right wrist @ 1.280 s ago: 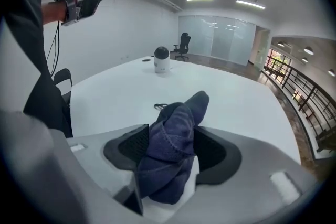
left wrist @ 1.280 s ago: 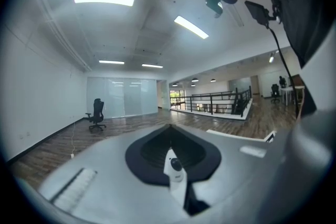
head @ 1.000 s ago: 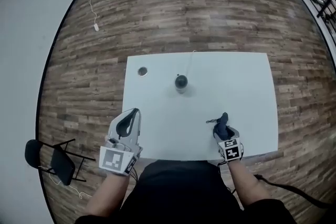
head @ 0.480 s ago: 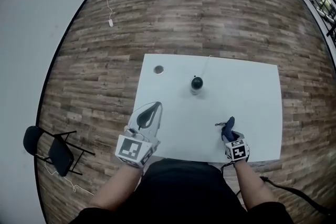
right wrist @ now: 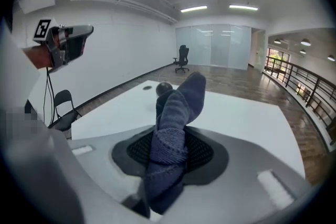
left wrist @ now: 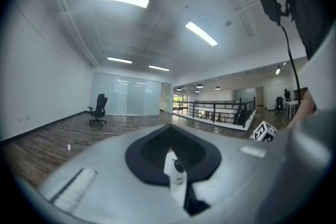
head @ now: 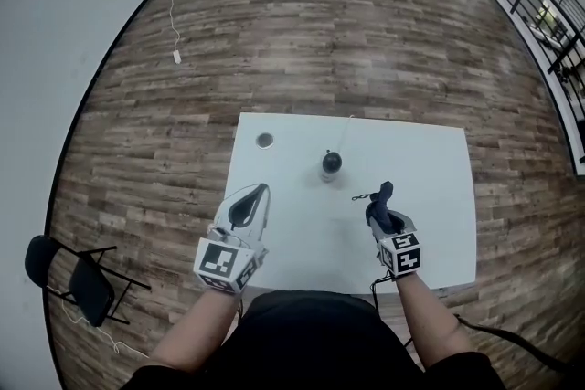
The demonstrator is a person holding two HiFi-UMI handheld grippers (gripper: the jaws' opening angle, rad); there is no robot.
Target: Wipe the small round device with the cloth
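Your right gripper (head: pixel 384 219) rose, jaws just closing on the blue cloth (right wrist: pixel 176 123) for wiping; left gripper (head: pixel 245 207) narrowly parted, empty.

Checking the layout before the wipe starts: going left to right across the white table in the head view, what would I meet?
Small grey round disc → small dark-topped round device → dark blue knitted cloth, clamped in the right gripper.
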